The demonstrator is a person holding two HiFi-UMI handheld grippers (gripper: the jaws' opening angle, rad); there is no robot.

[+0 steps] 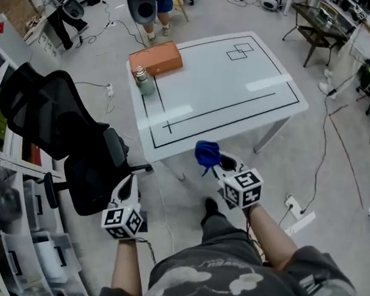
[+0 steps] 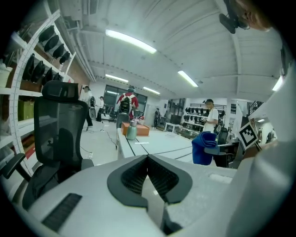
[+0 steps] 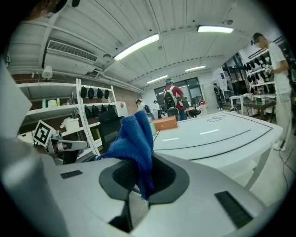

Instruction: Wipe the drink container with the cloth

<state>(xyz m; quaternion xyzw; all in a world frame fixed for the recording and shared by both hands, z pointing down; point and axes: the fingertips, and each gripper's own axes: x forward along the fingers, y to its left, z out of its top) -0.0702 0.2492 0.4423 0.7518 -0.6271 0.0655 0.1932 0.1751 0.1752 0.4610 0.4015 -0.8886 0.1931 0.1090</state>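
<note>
Grey printed T-shirt point(image 1: 223, 283); white left hand-held gripper point(image 1: 127, 181) and right hand-held gripper point(image 1: 221, 164).

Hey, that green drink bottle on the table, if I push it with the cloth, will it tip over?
Possibly. The drink bottle stands upright, taller than wide, so a high sideways push could tip it. It looks rigid, likely metal, so it shouldn't dent. The orange box close beside it may brace it on that side.

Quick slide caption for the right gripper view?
Bunched blue cloth clamped in the right gripper, white line-marked table ahead.
</note>
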